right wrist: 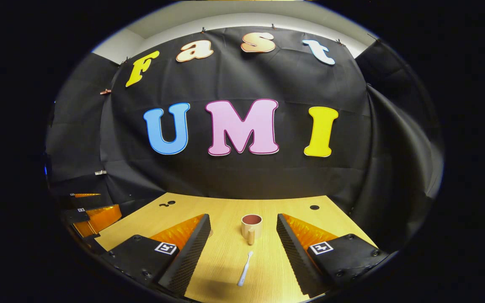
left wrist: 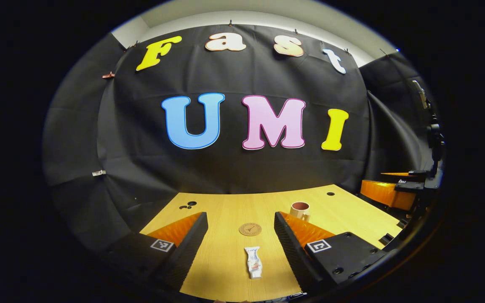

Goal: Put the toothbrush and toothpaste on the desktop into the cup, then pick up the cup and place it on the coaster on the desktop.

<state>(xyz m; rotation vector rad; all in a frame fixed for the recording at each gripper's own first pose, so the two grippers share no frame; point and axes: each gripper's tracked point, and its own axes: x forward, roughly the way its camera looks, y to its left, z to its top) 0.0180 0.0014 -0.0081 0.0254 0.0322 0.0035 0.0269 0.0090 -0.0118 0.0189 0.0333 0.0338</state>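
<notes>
A: Where are the grippers?
B: The left gripper [left wrist: 240, 248] hangs over the pale wooden desktop [left wrist: 225, 210], fingers spread wide, nothing held. The white toothpaste tube [left wrist: 253, 262] lies flat between them, the round brown coaster [left wrist: 250, 229] just beyond.
A: And the other?
B: The right gripper [right wrist: 242, 252] is also spread and empty; the white toothbrush [right wrist: 244, 269] lies between its fingers, the beige handled cup [right wrist: 251, 227] upright behind it.

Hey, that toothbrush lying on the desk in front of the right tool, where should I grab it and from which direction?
Grip the toothbrush around the middle of its handle, coming straight down from above. It lies flat on the desktop, pointing roughly away toward the cup, so the open right tool already straddles it; its fingers would likely close across the thin handle from either side. The slim shape probably needs a centred pinch.
</notes>
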